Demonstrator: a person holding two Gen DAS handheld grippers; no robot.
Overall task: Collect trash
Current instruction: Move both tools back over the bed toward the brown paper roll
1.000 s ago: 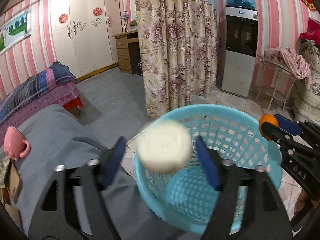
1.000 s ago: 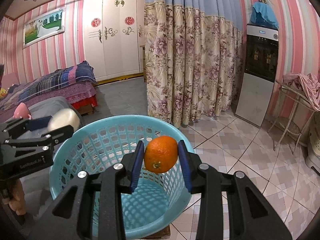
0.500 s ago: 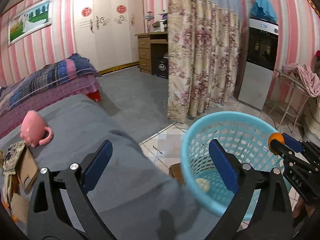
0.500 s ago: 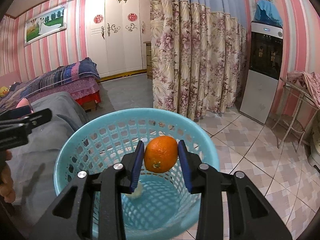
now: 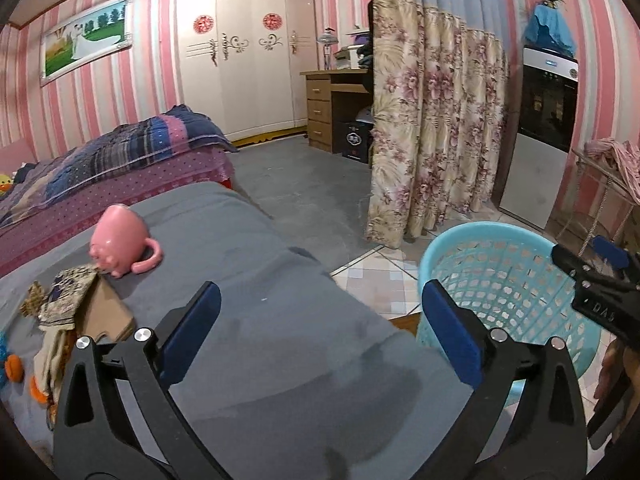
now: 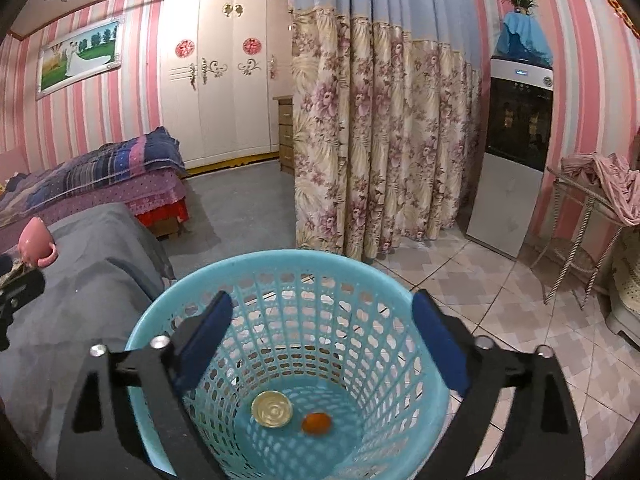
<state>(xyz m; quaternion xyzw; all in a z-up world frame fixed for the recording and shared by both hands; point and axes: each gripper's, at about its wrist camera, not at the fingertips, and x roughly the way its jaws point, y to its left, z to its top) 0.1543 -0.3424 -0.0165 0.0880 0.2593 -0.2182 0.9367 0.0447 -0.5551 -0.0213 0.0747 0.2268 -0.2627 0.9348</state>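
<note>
Above the blue basket [image 6: 280, 276], the "DAS"-marked right gripper [image 6: 322, 330] and left gripper [image 5: 320, 320] have just spread their fingers, empty.

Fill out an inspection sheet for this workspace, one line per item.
Surface: grey cloth over the work surface.
Job's things: blue basket on the floor holds an orange and a pale round item.
Clutter: pink mug, cardboard and cloth scraps on the cloth.
Grippers: left gripper open, empty, jaws just opened; right gripper over the basket, open, empty, jaws just opened.
Cables: nothing seen.
Surroundings: bed, floral curtain, wardrobe.
</note>
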